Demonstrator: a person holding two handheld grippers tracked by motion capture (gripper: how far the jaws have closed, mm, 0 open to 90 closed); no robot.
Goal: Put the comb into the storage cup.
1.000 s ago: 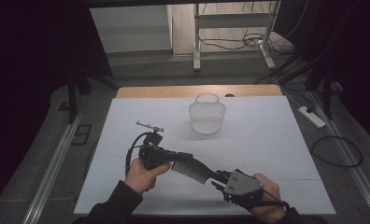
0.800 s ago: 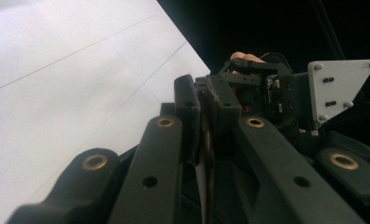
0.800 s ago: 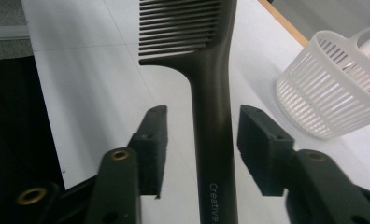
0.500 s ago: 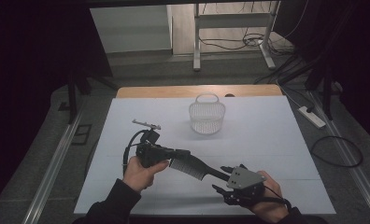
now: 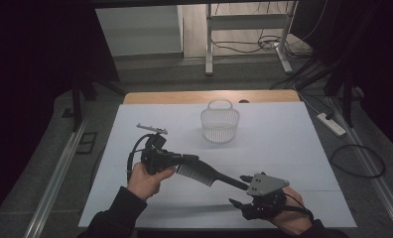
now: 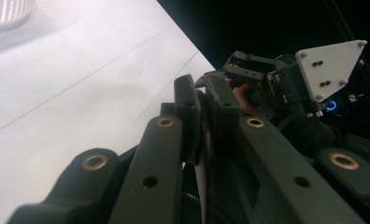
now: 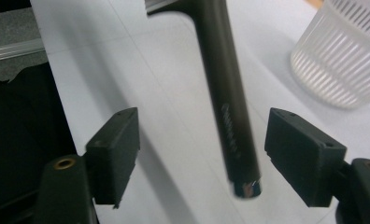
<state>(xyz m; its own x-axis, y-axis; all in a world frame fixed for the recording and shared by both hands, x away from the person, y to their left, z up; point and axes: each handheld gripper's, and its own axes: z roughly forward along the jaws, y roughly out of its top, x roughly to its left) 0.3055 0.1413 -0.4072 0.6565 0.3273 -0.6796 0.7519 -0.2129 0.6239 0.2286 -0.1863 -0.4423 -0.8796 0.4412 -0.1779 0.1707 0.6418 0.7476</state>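
A black comb (image 5: 207, 177) hangs above the white table (image 5: 284, 139), its toothed end clamped in my left gripper (image 5: 180, 161), which is shut on it. In the left gripper view the comb's thin edge (image 6: 204, 140) runs between the closed jaws of my left gripper (image 6: 202, 100). The comb's round handle (image 7: 227, 93) points toward my right gripper (image 7: 210, 156), and its end lies between the open pads without touching either. From above, my right gripper (image 5: 239, 190) sits near the front edge, jaws spread around the handle tip.
A white slatted basket (image 5: 220, 124) with a handle stands upright at the back middle of the table; it also shows as the basket (image 7: 346, 60) beyond the comb. A power strip (image 5: 332, 124) and cables lie on the floor to the right.
My right gripper's jaws stand wider apart around the comb's handle end than a second ago. The left hand with the comb has barely shifted.
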